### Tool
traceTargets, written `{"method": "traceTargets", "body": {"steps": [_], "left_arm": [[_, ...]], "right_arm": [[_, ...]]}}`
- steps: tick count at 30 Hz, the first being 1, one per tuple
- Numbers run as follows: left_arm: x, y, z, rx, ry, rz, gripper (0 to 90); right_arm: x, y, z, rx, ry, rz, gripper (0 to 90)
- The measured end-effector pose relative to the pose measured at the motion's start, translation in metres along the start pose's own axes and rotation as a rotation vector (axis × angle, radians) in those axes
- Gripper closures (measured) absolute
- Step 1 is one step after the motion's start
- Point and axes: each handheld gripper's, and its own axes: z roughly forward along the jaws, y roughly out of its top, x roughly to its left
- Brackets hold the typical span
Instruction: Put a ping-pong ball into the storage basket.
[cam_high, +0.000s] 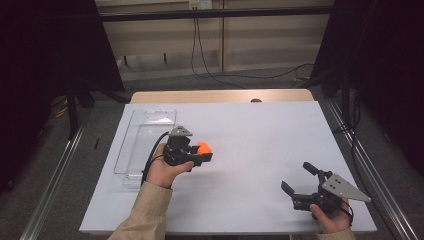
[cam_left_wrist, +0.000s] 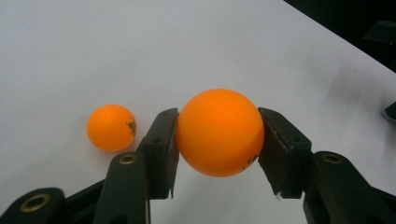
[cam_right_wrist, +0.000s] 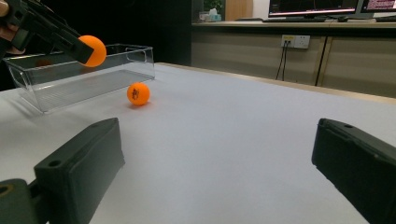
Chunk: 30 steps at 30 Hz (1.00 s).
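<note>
White table (cam_high: 250, 135): L tongs (cam_high: 204, 152) grip orange ball (cam_high: 203, 147) w/ R tongs (cam_high: 296, 179) spread, empty.

Room was dim w/ near-black curtains at 9 and 3 o'clock in the high view; the white table (cam_high: 260, 150) was the brightest area, lit evenly from above, slightly grainy. In the left gripper view the held ball (cam_left_wrist: 219, 133) was sharp, w/ soft glare at 12 o'clock and a faint shadow beneath. In the right gripper view, foreground jaws were blurred; monitors glowed at 1 o'clock.
</note>
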Motion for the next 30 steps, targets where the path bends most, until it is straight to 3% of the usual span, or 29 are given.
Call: {"method": "traceTargets", "body": {"steps": [30], "left_arm": [[0.0051,0.0001,-0.0066,-0.002,0.020,-0.014,50.9]], "right_arm": [[0.0003,0.0002,0.0001,0.000,-0.001,-0.003,1.6]]}}
